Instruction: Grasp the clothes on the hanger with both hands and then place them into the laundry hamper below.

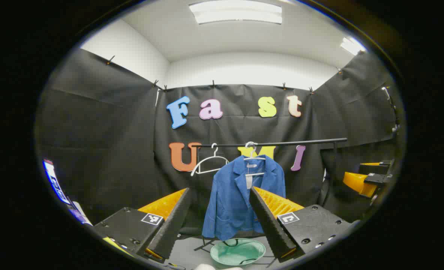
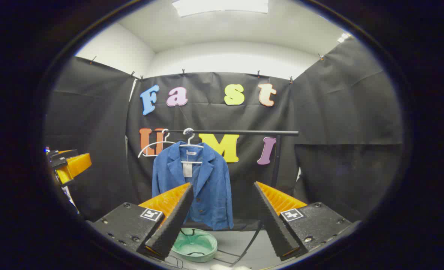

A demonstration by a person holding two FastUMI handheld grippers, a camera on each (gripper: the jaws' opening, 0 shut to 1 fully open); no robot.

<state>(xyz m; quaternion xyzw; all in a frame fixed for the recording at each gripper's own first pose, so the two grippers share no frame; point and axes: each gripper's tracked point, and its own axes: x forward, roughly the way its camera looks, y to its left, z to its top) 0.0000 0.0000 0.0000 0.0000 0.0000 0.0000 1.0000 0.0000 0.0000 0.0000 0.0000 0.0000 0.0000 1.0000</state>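
Note:
A blue jacket (image 1: 240, 198) (image 2: 203, 187) hangs on a white hanger (image 1: 254, 157) (image 2: 190, 144) from a black rail (image 1: 274, 142) (image 2: 237, 132). Below it on the floor sits a round green hamper (image 1: 238, 251) (image 2: 195, 244). My left gripper (image 1: 220, 210) stands open, well short of the jacket, which shows between its fingers. Open too is my right gripper (image 2: 222, 206), with the jacket behind its left finger. The right gripper (image 1: 364, 180) shows at the right edge of the left gripper view, and the left gripper (image 2: 66, 165) at the left edge of the right gripper view.
An empty white hanger (image 1: 209, 161) (image 2: 152, 144) hangs on the rail to the left of the jacket. The rail's black upright post (image 2: 276, 161) stands to the right, with its base legs (image 2: 250, 240) spreading over the grey floor near the hamper.

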